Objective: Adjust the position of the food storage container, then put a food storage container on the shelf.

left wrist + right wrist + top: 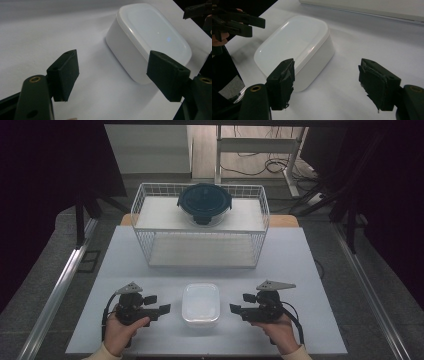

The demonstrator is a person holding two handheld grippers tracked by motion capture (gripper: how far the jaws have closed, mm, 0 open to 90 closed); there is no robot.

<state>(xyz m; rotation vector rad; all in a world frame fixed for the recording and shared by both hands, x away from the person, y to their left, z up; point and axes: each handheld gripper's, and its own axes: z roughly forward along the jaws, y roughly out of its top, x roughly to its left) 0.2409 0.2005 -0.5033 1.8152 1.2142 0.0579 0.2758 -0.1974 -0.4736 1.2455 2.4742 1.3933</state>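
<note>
A white lidded plastic box [201, 304] sits on the table near the front edge, between the two hand-held grippers. The same white box [147, 40] lies ahead of my left gripper [113, 75], whose jaws stand wide apart with nothing between them. My left gripper [161, 303] is just left of the box, pointing at it. My right gripper [239, 305] is just right of the box, also pointing inward. The white box [295, 47] lies ahead and left of my right gripper [327, 83], open and holding nothing.
A white wire basket rack [200, 227] stands at the back of the table [125, 260]. A round container with a dark blue clip lid [204, 201] rests on its upper shelf. Dark curtains flank both sides; cables lie on the floor behind.
</note>
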